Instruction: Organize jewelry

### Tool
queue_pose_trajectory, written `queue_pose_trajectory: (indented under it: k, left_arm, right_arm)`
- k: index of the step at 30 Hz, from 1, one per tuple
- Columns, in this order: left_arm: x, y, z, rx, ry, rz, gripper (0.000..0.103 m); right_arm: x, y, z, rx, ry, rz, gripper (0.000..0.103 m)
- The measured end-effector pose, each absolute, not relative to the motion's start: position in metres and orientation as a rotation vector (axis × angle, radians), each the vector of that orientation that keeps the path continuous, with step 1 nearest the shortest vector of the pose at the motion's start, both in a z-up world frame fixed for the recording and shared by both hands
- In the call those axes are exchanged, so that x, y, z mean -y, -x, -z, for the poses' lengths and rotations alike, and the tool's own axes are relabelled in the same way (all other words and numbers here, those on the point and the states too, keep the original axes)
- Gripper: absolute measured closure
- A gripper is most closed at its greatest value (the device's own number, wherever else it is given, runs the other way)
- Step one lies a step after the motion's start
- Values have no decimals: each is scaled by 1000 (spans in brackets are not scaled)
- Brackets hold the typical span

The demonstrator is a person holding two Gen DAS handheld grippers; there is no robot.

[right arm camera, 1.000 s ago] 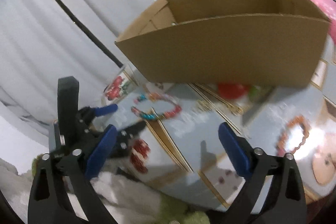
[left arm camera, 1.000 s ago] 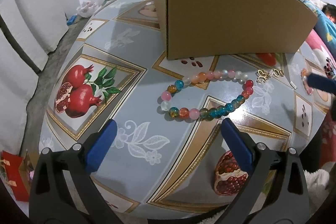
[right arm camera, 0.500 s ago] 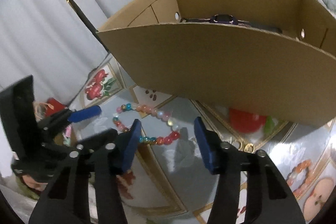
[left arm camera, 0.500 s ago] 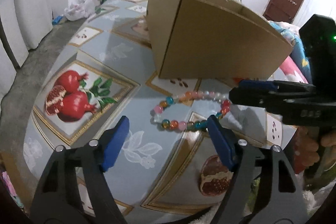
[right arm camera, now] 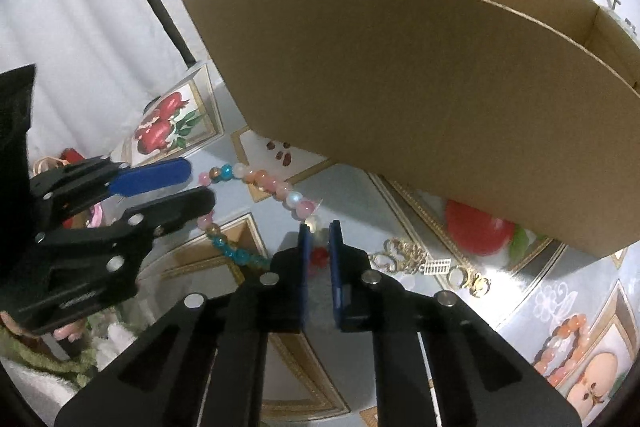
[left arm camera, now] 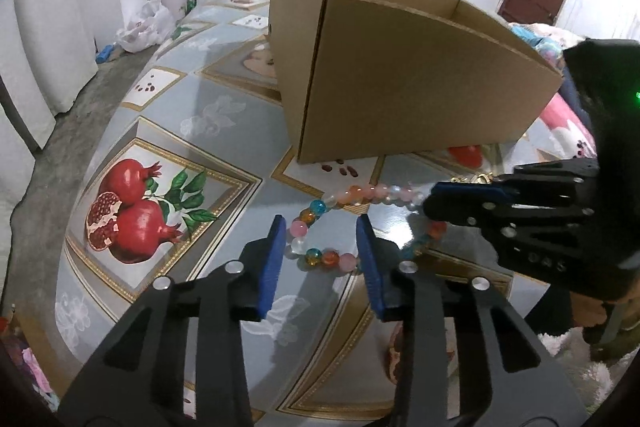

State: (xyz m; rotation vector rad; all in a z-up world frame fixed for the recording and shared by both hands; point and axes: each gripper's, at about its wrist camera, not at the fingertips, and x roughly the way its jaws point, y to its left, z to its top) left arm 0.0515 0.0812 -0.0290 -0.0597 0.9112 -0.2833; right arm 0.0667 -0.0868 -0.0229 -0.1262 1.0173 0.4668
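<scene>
Pickup step — right gripper (right arm camera: 318,241) narrow, pinching beaded bracelet (right arm camera: 256,183); left gripper (left arm camera: 322,233) half-open, straddling its near beads. Next: lift into cardboard box (right arm camera: 420,75) ahead.

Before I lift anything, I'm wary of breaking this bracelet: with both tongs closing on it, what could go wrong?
1. Both tongs, left and right, straddle opposite sides of the bracelet; pulling apart could stretch or snap it.
2. The right tongs close on only a bead or two, so it may slip out.
3. The gold jewelry lies close by and could get dragged along the table.
</scene>
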Motion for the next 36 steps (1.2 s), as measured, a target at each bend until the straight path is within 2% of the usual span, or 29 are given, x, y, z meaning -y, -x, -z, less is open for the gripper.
queue_pose_trajectory:
  k: [5,9,22,36]
  left_arm:
    - [-85,-59,35,-953,74,258,75]
    - [-80,-56,35,-975,97,305,92]
    - [-66,-56,35,-996,67,315,92]
    - [-70,-44,22,-942,67,318,95]
  right_arm:
    - [91,-59,24,-1025,108,-480,93]
    - [94,-54,24,-1024,94,-490,93]
    - [96,-54,25,-1021,48,-497,93]
    - [111,-39,7,-934,4,-500,93]
